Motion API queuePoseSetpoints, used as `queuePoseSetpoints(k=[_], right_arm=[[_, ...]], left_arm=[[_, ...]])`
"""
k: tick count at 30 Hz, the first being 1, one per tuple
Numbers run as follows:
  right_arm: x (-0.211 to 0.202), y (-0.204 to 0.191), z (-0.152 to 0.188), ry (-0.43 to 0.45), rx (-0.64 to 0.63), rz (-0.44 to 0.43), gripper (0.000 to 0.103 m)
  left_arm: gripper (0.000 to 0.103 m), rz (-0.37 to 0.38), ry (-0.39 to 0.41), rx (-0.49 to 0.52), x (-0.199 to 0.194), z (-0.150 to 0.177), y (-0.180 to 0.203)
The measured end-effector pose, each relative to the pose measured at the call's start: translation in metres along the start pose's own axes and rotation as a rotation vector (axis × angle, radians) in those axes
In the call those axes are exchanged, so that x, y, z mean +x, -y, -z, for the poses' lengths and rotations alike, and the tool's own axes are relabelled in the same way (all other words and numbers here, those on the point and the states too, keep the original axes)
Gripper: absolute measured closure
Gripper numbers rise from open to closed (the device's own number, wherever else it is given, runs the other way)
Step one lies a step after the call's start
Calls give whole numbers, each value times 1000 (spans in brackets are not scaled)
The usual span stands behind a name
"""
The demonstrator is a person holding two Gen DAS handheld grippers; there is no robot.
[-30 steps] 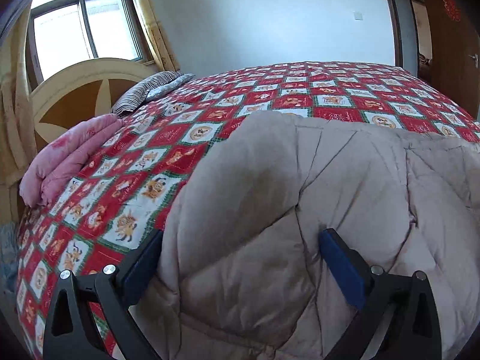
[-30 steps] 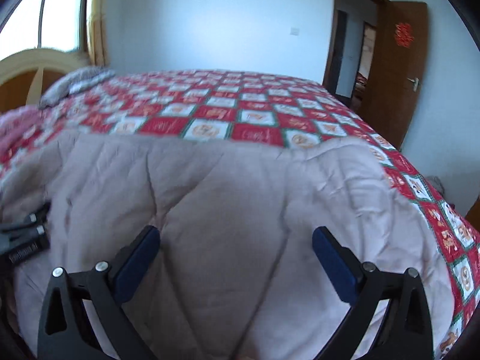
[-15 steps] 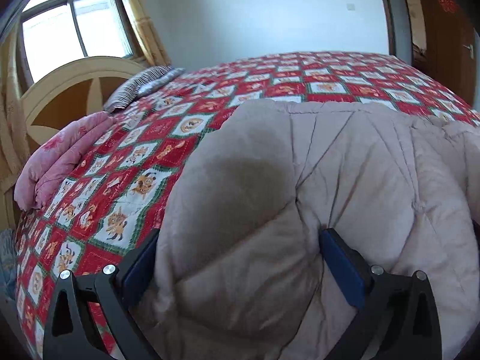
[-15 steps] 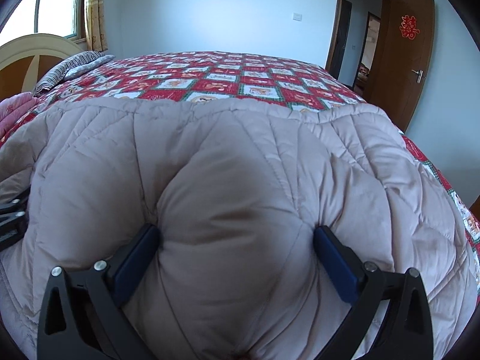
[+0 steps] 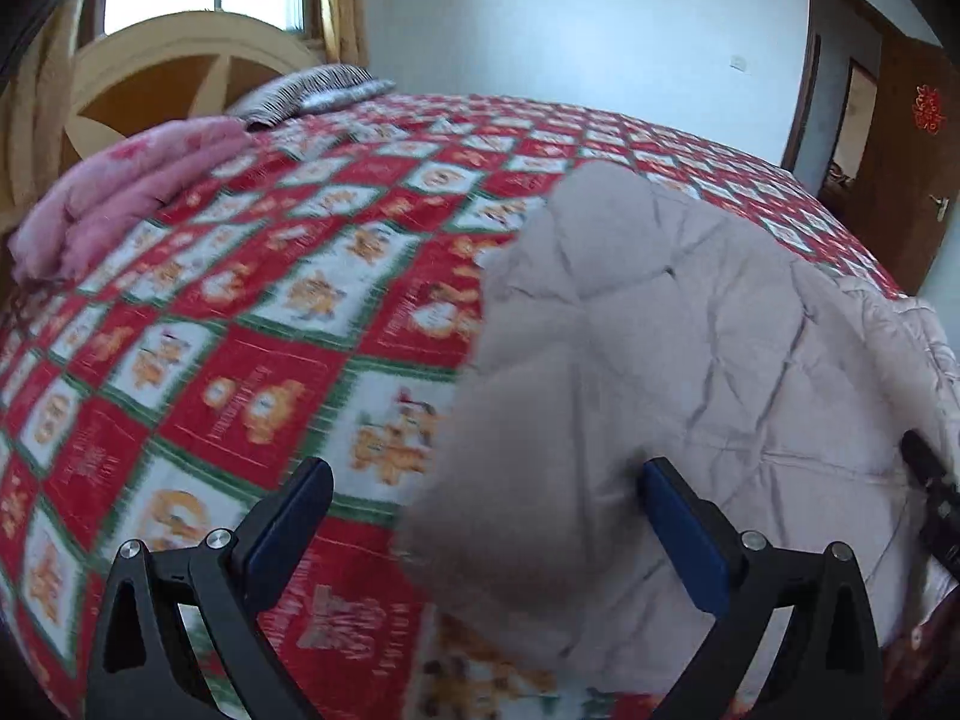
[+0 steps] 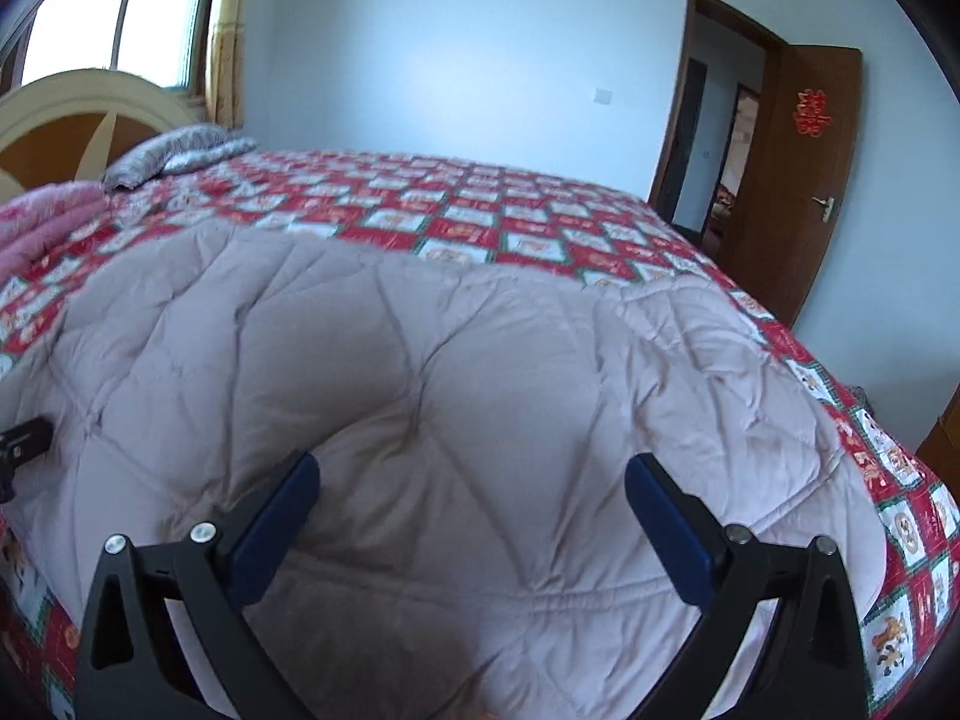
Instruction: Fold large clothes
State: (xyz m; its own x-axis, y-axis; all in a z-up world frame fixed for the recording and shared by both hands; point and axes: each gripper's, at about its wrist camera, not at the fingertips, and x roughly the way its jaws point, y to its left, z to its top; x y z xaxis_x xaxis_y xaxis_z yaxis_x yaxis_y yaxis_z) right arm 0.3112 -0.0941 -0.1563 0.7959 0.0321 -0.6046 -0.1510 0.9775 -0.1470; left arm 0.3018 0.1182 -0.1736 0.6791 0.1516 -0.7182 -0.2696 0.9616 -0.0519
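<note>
A large beige quilted garment (image 5: 690,330) lies spread on the bed's red patterned cover (image 5: 270,300). My left gripper (image 5: 489,525) is open at the garment's left edge: its right finger rests over the fabric and its left finger over the bare cover. In the right wrist view the garment (image 6: 450,360) fills the foreground, and my right gripper (image 6: 471,531) stands open just above it with nothing pinched. Each gripper shows as a dark tip at the edge of the other's view.
A folded pink blanket (image 5: 120,192) and a striped pillow (image 5: 306,90) lie by the cream headboard (image 5: 180,60) at the far left. A brown door (image 6: 810,180) stands open at the right. The bed's near right edge (image 6: 900,600) drops off beside the garment.
The left gripper has swung left, so the garment no longer fills the space between its fingers. The bulge of fabric between the right gripper's fingers has flattened as it drew back.
</note>
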Motion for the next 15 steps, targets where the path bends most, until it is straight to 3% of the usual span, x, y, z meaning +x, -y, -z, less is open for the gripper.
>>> queuePoseSetpoints(k=[2, 4, 5, 7, 9, 11, 15], right_arm=[[22, -10, 11, -82, -55, 21, 0], [27, -10, 14, -90, -55, 28, 0], [29, -11, 13, -100, -61, 32, 0], [33, -13, 12, -114, -69, 41, 0], [36, -14, 12, -124, -75, 44, 0], [37, -14, 11, -131, -74, 41, 0], [36, -17, 13, -140, -70, 45, 0]], left_arm=[[1, 16, -13, 4, 9, 3, 11], [4, 47, -31, -19, 18, 4, 17], [20, 83, -30, -32, 21, 4, 19], [34, 88, -18, -34, 21, 3, 25], [66, 81, 2, 7, 15, 2, 34], [82, 87, 23, 45, 3, 1, 39], [89, 114, 55, 40, -21, 2, 28]])
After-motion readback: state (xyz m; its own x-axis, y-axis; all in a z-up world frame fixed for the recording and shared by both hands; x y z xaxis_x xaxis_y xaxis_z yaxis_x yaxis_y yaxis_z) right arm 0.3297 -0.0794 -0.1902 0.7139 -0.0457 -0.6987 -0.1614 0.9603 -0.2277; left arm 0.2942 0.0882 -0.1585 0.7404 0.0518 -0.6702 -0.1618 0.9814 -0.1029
